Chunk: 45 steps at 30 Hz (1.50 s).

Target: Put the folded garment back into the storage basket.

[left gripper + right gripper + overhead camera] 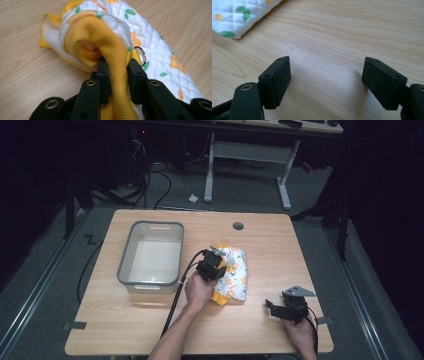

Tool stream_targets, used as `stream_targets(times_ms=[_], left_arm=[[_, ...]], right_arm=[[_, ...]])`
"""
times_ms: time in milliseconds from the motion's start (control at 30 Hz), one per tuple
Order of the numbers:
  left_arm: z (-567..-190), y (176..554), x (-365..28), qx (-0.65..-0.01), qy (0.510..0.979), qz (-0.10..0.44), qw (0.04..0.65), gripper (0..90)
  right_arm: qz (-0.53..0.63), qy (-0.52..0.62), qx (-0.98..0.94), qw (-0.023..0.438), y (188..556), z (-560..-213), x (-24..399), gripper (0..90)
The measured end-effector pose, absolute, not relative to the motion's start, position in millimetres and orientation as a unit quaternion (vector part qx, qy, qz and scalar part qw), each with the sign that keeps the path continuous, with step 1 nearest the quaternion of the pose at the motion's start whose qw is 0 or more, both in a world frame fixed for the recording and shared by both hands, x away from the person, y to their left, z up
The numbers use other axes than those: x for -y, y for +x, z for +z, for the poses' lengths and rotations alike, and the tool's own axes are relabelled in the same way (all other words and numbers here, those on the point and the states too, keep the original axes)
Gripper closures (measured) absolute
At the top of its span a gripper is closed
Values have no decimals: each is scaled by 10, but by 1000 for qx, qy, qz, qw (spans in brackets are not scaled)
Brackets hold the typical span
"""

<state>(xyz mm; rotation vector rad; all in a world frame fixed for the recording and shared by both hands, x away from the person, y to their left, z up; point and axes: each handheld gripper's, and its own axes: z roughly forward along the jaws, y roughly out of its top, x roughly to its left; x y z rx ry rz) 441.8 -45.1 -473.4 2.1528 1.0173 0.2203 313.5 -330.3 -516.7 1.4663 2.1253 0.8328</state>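
A white quilted garment (235,272) with yellow flowers, green leaves and yellow ribbed trim lies folded at the middle of the wooden table (140,320). My left gripper (212,265) sits at its left edge. In the left gripper view that gripper (117,68) is shut on the yellow ribbed cuff of the garment (110,37), which bulges out between the jaws. A small metal ring (140,55) shows beside the right jaw. My right gripper (272,307) rests near the table's front right, open; in the right gripper view its gripper (325,75) has only bare wood between the pads, with a corner of the garment (237,15) at upper left.
A grey plastic bin (130,257) with a white inside stands left of the garment, close to my left hand. A round cable hole (238,226) is at the table's back. A desk frame and cables stand on the floor beyond the table.
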Motion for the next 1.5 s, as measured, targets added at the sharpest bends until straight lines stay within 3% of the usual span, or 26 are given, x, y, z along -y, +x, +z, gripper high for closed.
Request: stream_targets(times_ms=[1500], left_arm=[[-4216,4221,-80,-385,798,77,458,752]], right_arm=[[300,528,-766,212,3135,-5167,3302,235]])
